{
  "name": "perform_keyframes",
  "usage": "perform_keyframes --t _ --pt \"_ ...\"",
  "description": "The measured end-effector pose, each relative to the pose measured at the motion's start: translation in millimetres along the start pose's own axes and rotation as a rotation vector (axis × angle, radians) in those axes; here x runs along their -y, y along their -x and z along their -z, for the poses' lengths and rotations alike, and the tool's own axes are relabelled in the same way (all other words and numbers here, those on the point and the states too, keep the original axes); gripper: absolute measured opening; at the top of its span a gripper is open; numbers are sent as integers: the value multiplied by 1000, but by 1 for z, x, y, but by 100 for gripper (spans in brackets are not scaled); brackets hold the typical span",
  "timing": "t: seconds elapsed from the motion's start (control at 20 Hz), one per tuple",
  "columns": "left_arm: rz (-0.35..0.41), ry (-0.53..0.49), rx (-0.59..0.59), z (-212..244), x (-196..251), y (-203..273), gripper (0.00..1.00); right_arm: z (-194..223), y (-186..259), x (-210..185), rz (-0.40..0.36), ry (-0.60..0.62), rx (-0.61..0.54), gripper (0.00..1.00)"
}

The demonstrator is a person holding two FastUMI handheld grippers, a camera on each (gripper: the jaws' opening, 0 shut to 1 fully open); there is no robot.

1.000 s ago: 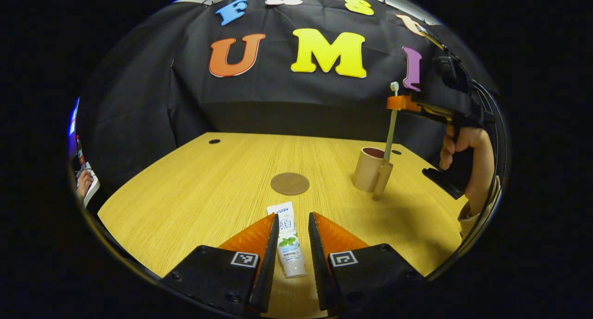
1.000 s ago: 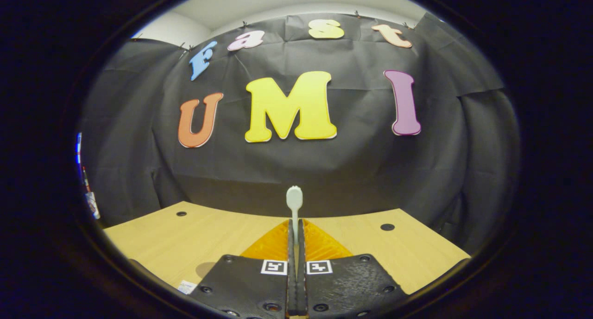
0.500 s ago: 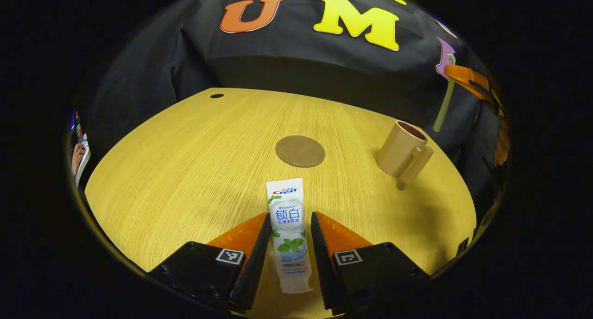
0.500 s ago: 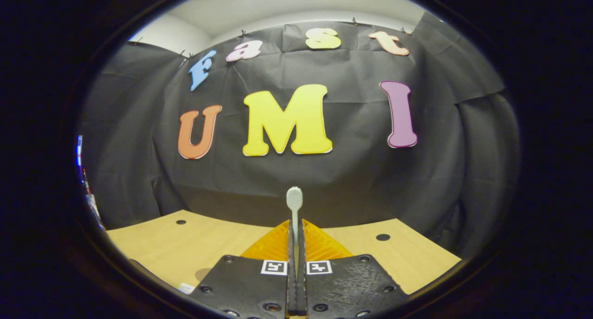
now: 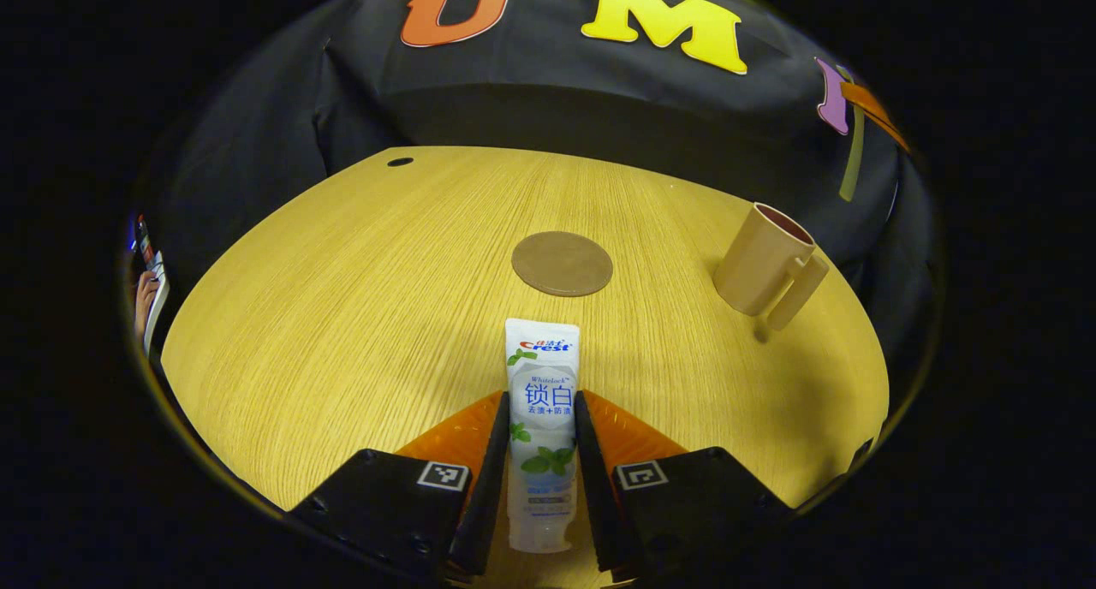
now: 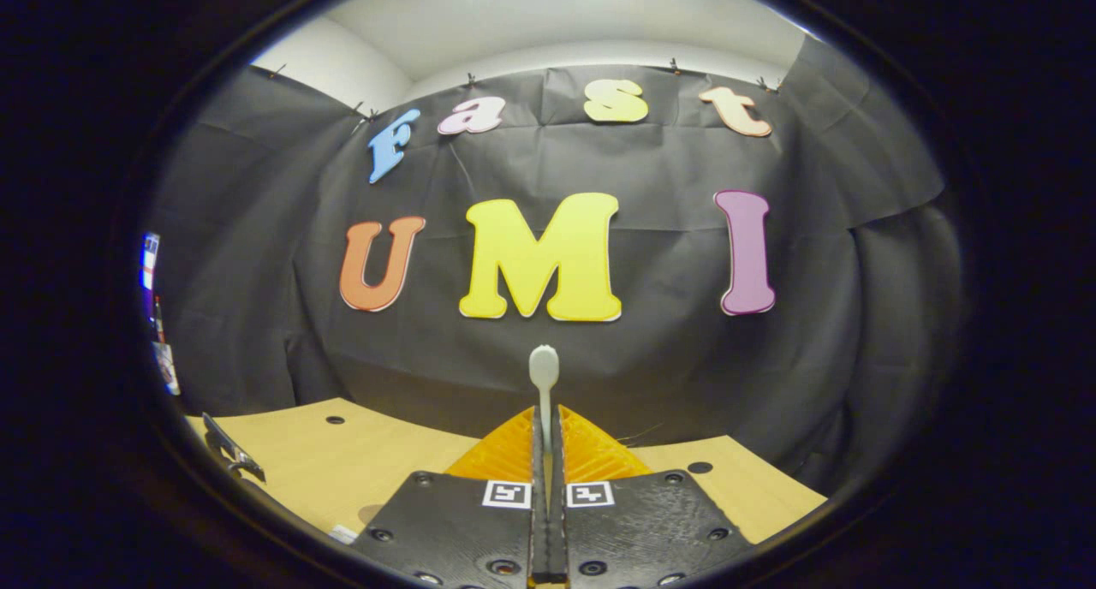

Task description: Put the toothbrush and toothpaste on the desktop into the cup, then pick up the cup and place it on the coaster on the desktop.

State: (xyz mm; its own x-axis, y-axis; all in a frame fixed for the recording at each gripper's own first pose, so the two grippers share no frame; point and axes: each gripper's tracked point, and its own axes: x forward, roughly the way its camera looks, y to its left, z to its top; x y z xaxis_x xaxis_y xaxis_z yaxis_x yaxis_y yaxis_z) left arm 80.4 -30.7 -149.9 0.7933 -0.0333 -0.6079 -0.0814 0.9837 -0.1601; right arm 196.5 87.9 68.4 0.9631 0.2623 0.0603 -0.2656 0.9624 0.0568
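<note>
A white toothpaste tube (image 5: pixel 541 418) lies lengthwise on the wooden desktop (image 5: pixel 342 298). My left gripper (image 5: pixel 541 396) straddles it, and both fingers (image 5: pixel 467 439) press its sides. Beyond the tube lies a round brown coaster (image 5: pixel 562 264). A tan cup (image 5: pixel 765 259) with a handle stands upright to the right. In the right gripper view, my right gripper (image 6: pixel 545 413) is shut on the toothbrush, whose white head (image 6: pixel 544 366) sticks up past the fingertips. In the left gripper view, that gripper (image 5: pixel 869 110) hangs high above the cup, with the toothbrush handle (image 5: pixel 852 165) pointing down, clear of the rim.
Small round cable holes mark the desktop at the far left (image 5: pixel 400 161) and far right (image 6: pixel 699 467). A person's hand (image 5: pixel 145 302) shows past the table's left edge. Black cloth walls the booth behind the table.
My left gripper slid farther along the toothpaste and its fingers narrowed onto the tube. My right gripper rose with the toothbrush, up and away from the cup.
</note>
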Motion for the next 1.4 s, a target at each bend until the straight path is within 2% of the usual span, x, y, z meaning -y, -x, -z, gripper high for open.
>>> perform_keyframes --t 0.05,0.1,0.15,0.2,0.25,0.6,0.65,0.7,0.75,0.8,0.9,1.0,1.05,1.1,1.15,1.2,1.25,1.4 --pt "6 8 10 -4 0 -2 48 6 -4 0 -3 -13 -16 1" --pt "13 14 19 -8 1 -4 46 14 -9 1 -2 -30 -35 1" --pt "12 13 27 -14 1 -5 46 20 -13 2 -1 -50 -55 1" --pt "7 4 38 -22 1 -7 51 30 -20 2 -5 -75 -82 0" --pt "13 3 46 -29 3 -8 45 38 -25 4 2 -80 -102 0" --pt "37 -23 120 -42 13 13 45 81 -54 4 16 -84 -202 0" --pt "40 -30 132 -44 15 16 45 87 -56 6 17 -87 -216 3" --pt "45 -39 146 -47 18 22 45 89 -57 6 17 -93 -227 3" --pt "48 -46 160 -50 21 24 49 90 -56 5 10 -101 -231 4" --pt "51 -54 174 -52 24 29 45 91 -55 6 8 -108 -234 4" --pt "61 -70 199 -58 31 35 45 88 -51 6 -7 -115 -235 7" --pt "70 -85 223 -63 38 39 45 92 -51 9 -9 -85 -237 46" --pt "77 -91 233 -67 43 40 45 94 -48 12 -7 -64 -243 62" --pt "87 -98 239 -70 49 42 45 96 -45 14 -2 -51 -250 64" --pt "96 -104 246 -74 54 43 45 97 -42 17 3 -41 -250 74" --pt "104 -108 254 -78 59 44 45 95 -38 20 3 -27 -237 92" --pt "109 -110 264 -86 63 45 45 94 -31 26 11 -9 -217 98" --pt "112 -151 366 -118 79 60 42 90 -7 47 52 44 -142 98"
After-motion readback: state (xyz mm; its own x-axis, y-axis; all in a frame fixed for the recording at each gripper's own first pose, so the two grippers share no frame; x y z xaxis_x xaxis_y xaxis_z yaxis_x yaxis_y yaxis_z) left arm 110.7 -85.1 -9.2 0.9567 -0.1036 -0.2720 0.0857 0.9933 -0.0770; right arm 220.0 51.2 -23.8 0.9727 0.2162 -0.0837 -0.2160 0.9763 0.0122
